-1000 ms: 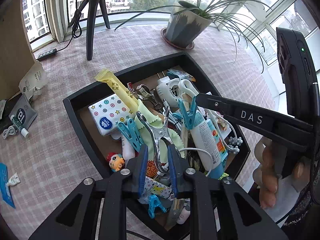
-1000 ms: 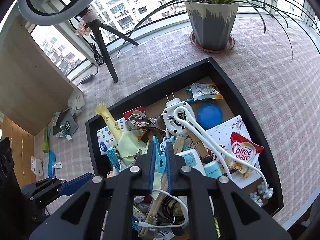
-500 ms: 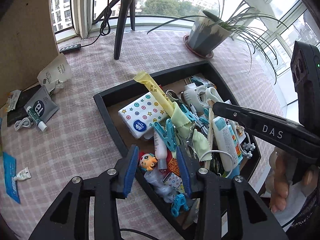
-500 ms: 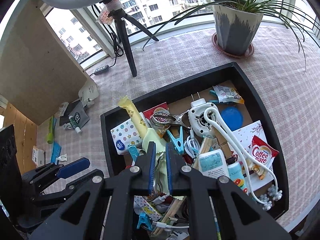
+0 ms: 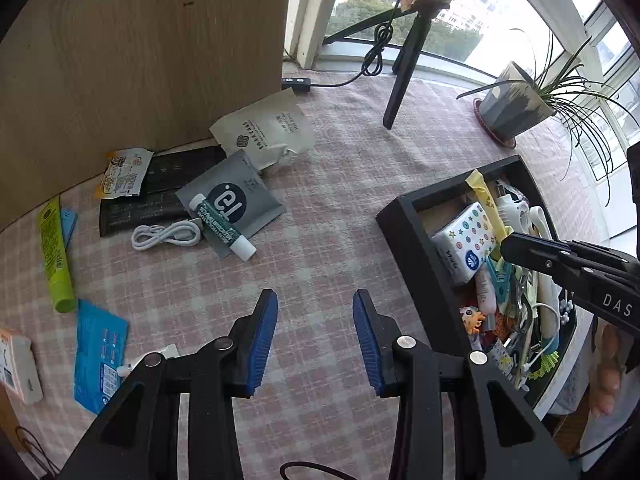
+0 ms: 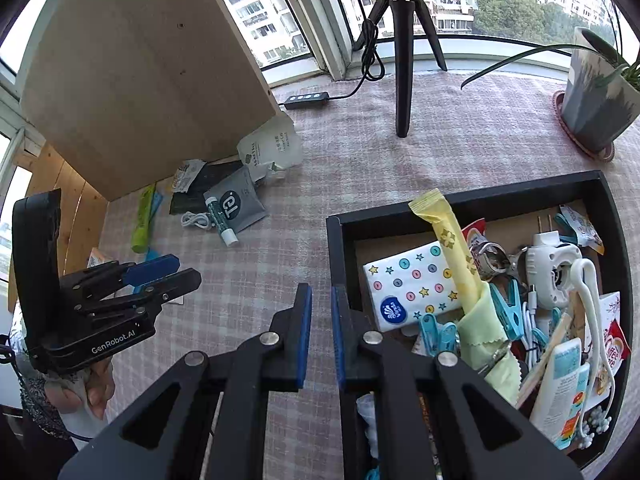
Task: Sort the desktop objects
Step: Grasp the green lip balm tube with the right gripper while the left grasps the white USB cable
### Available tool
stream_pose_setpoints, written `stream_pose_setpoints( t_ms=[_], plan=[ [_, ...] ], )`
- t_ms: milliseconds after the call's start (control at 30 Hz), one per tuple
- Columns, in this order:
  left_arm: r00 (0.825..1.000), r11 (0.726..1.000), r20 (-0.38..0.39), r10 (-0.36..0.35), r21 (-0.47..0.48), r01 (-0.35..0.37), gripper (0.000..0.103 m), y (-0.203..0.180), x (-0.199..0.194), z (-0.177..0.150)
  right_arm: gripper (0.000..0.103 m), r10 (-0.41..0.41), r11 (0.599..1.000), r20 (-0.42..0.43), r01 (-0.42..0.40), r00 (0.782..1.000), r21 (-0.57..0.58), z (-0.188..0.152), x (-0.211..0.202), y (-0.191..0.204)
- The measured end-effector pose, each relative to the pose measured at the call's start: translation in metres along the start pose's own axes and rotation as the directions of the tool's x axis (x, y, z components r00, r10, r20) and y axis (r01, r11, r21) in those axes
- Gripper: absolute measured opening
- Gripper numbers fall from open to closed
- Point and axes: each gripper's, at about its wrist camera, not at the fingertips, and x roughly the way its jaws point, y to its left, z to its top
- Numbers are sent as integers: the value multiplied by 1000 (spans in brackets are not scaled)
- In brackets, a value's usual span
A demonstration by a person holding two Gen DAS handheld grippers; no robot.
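A black tray [image 5: 416, 248] [image 6: 340, 256] full of small items sits on the checked cloth at the right. It holds a tissue pack [image 6: 412, 286], a yellow sachet [image 6: 448, 240], blue pegs [image 6: 506, 306] and cables. Loose items lie at the left: a green lip balm [image 5: 222, 226], a white cable [image 5: 166, 235], a grey pouch [image 5: 232, 202] and a green tube [image 5: 54, 256]. My left gripper [image 5: 315, 300] is open and empty over bare cloth. My right gripper [image 6: 320, 294] is nearly shut with nothing between its fingers, over the tray's left rim.
A wooden board [image 5: 140, 52] stands at the back left. A tripod [image 6: 402, 52] and a potted plant [image 6: 596, 92] stand at the back. A blue packet [image 5: 98, 354] and a small box [image 5: 16, 364] lie near the left edge.
My left gripper let go of the metal clip, opened wide and swung left out of the tray over the cloth. My right gripper drew back left to the tray's rim.
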Motion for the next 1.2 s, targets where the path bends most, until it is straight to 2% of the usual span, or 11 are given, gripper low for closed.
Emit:
stream_pose_setpoints(
  t_ms=[133, 300, 533, 667, 833, 1067, 1200],
  plan=[
    [999, 999, -10, 34, -6, -34, 37, 43, 7, 10, 10, 31, 999, -53, -33, 998, -30, 14, 34, 29],
    [999, 1000, -31, 26, -12, -27, 37, 78, 21, 27, 10, 41, 996, -108, -49, 993, -73, 31, 73, 61],
    [998, 999, -50, 29, 43, -27, 37, 86, 48, 47, 10, 45, 995, -150, -57, 988, -77, 49, 115, 80],
    [996, 999, -86, 13, 37, -10, 37, 95, 66, 50, 10, 59, 994, -159, -73, 986, -84, 56, 128, 85],
    [998, 1000, -65, -24, 7, 25, 38, 106, 68, 54, 10, 75, 992, -163, -90, 984, -86, 63, 140, 92],
    [994, 998, -91, -57, 17, 59, 38, 111, 73, 51, 11, 64, 989, -171, -85, 983, -121, 69, 153, 105],
    [988, 994, -111, -105, -29, 103, 40, 121, 74, 43, 11, 66, 989, -176, -87, 982, -117, 69, 154, 105]
  ],
)
